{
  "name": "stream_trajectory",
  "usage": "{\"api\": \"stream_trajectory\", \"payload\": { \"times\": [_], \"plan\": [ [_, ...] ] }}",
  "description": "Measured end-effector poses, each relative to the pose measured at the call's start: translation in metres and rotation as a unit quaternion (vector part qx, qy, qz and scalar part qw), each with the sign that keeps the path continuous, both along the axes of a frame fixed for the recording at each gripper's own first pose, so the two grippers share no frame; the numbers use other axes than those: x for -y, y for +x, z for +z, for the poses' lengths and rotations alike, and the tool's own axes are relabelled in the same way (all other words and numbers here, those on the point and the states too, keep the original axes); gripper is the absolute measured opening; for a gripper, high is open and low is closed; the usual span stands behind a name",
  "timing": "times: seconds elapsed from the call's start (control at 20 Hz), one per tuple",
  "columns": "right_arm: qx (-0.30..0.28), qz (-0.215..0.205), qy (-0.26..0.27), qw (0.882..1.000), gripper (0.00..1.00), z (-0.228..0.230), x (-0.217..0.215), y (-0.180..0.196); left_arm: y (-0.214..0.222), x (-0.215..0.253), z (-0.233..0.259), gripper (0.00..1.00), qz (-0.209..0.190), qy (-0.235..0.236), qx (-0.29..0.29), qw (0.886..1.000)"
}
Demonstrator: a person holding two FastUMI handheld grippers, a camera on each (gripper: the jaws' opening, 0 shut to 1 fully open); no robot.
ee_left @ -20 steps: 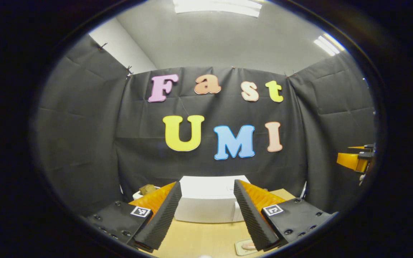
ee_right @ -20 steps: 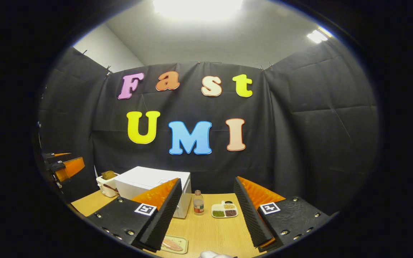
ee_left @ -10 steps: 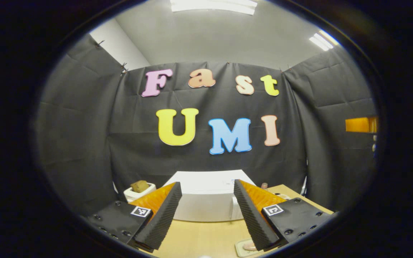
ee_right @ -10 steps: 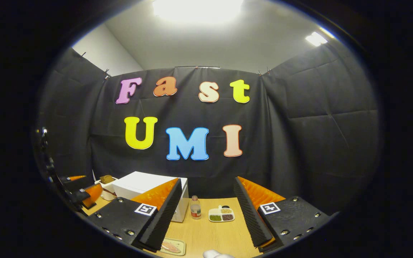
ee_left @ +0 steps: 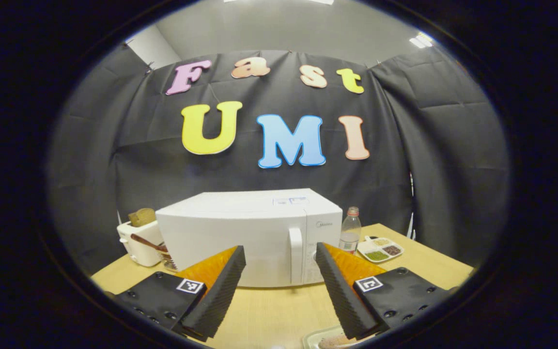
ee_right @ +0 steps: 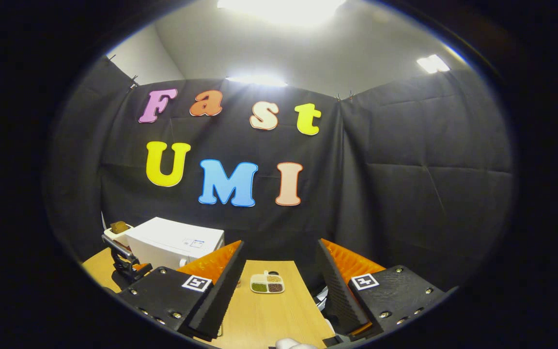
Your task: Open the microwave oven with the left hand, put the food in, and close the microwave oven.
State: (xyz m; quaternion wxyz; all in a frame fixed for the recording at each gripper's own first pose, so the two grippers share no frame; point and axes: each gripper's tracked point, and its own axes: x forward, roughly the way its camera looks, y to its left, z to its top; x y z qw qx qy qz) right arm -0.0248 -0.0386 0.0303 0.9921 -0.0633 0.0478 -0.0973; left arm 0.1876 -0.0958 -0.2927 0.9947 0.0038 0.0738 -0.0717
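A: Where was the microwave (ee_left: 250, 237)?
B: On the tabletop (ee_left: 269, 315), door shut, its handle (ee_left: 296, 254) facing the left hand-held gripper (ee_left: 279, 291), which was spread wide and held nothing.
A: And the right hand-held gripper (ee_right: 279, 291)?
B: Also wide apart and empty, raised over the tabletop. The food tray (ee_left: 330, 339) lay at the near edge, just under the left one; a bottle (ee_left: 350, 230) and a dish (ee_left: 380, 248) stood beside the microwave.

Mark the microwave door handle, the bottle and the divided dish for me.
microwave door handle (ee_left: 296, 255), left gripper view, middle of the vertical bar.
bottle (ee_left: 350, 231), left gripper view, on its body.
divided dish (ee_right: 267, 283), right gripper view, on its centre divider.
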Motion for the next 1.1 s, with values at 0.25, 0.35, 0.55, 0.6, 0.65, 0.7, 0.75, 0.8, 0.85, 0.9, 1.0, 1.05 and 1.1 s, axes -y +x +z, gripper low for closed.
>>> {"api": "stream_trajectory", "payload": {
  "times": [0.25, 0.35, 0.55, 0.6, 0.65, 0.7, 0.75, 0.8, 0.85, 0.9, 1.0, 1.05, 1.1],
  "plan": [
    [-0.025, -0.049, -0.017, 0.998, 0.89, -0.019, 0.021, -0.007, 0.068, 0.012, -0.055, 0.98, 0.007, -0.003, -0.028, 1.0],
    [-0.038, -0.06, -0.013, 0.997, 0.89, -0.031, 0.026, -0.008, 0.081, 0.02, -0.062, 0.98, 0.003, -0.003, -0.028, 1.0],
    [-0.047, -0.073, -0.009, 0.996, 0.89, -0.035, 0.032, -0.007, 0.099, 0.035, -0.074, 0.98, -0.008, -0.008, -0.034, 0.999],
    [-0.046, -0.074, -0.01, 0.996, 0.89, -0.036, 0.033, -0.007, 0.1, 0.04, -0.076, 0.95, -0.014, -0.007, -0.037, 0.999],
    [-0.047, -0.075, -0.013, 0.996, 0.89, -0.036, 0.034, -0.005, 0.103, 0.044, -0.078, 0.9, -0.02, -0.007, -0.038, 0.999],
    [-0.048, -0.073, -0.014, 0.996, 0.89, -0.037, 0.033, -0.004, 0.106, 0.046, -0.079, 0.87, -0.024, -0.004, -0.039, 0.999],
    [-0.049, -0.072, -0.015, 0.996, 0.89, -0.037, 0.032, -0.002, 0.108, 0.047, -0.081, 0.72, -0.023, -0.001, -0.041, 0.999],
    [-0.052, -0.07, -0.015, 0.996, 0.89, -0.039, 0.032, -0.002, 0.108, 0.045, -0.084, 0.64, -0.022, 0.0, -0.046, 0.999],
    [-0.054, -0.067, -0.015, 0.996, 0.89, -0.04, 0.03, -0.001, 0.108, 0.043, -0.091, 0.48, -0.023, -0.005, -0.052, 0.998],
    [-0.055, -0.064, -0.013, 0.996, 0.89, -0.04, 0.028, -0.002, 0.109, 0.044, -0.098, 0.41, -0.024, -0.012, -0.064, 0.998],
    [-0.056, -0.061, -0.017, 0.996, 0.89, -0.041, 0.027, -0.002, 0.11, 0.045, -0.099, 0.36, -0.037, -0.031, -0.061, 0.997],
    [-0.056, -0.059, -0.02, 0.996, 0.89, -0.041, 0.027, -0.002, 0.107, 0.043, -0.099, 0.33, -0.041, -0.03, -0.062, 0.997],
    [-0.056, -0.057, -0.022, 0.997, 0.89, -0.041, 0.026, -0.003, 0.107, 0.043, -0.098, 0.3, -0.043, -0.024, -0.063, 0.997]
  ]
}}
